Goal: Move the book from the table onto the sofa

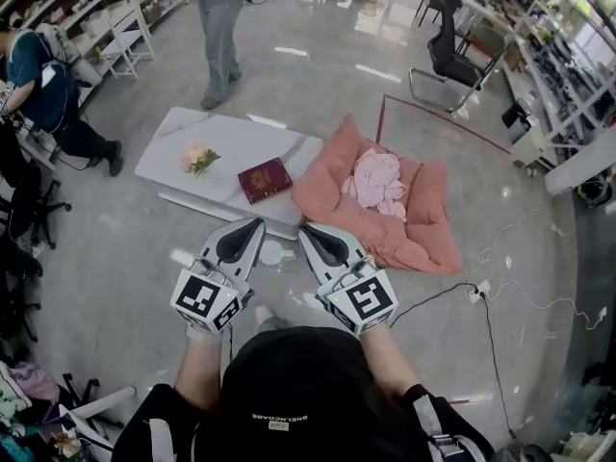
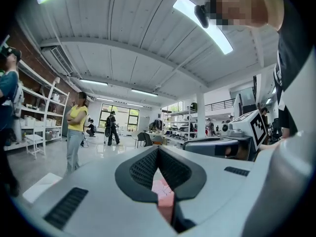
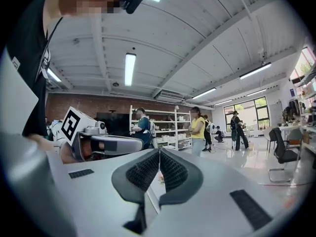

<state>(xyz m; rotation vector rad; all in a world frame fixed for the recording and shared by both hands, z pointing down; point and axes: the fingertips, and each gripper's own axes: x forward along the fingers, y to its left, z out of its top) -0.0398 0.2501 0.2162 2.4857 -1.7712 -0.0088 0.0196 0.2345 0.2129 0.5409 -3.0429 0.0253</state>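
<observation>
Book (image 1: 265, 179), dark red and closed, is the thing to reach, and no jaws are on it yet. Nearest the person, the left gripper (image 1: 256, 223) and the right gripper (image 1: 304, 229) are held side by side on the near side of the worktop (image 1: 236, 135), short of its front edge, with their tips pointing toward it. Both pairs of jaws are pressed together, and each gripper view shows nothing between them. On the worktop the book lies flat near the right end, with a small bunch of flowers (image 1: 199, 159) apart from it toward the middle. Just beside the worktop's right end sits the sofa (image 1: 428, 234), a low salmon-pink one on the floor, with a pale pink cloth (image 1: 377, 183) bunched on its seat. Beyond the worktop's far side a person in a yellow top (image 1: 219, 27) stands on the floor.

The step in hand looks like the approach, before any grasp. The next move calls for parting the jaws, bringing them down over the worktop's front edge and pinching the book's thin edge. A flat book gives little to grip, so taking opposite edges with both grippers seems safest.
</observation>
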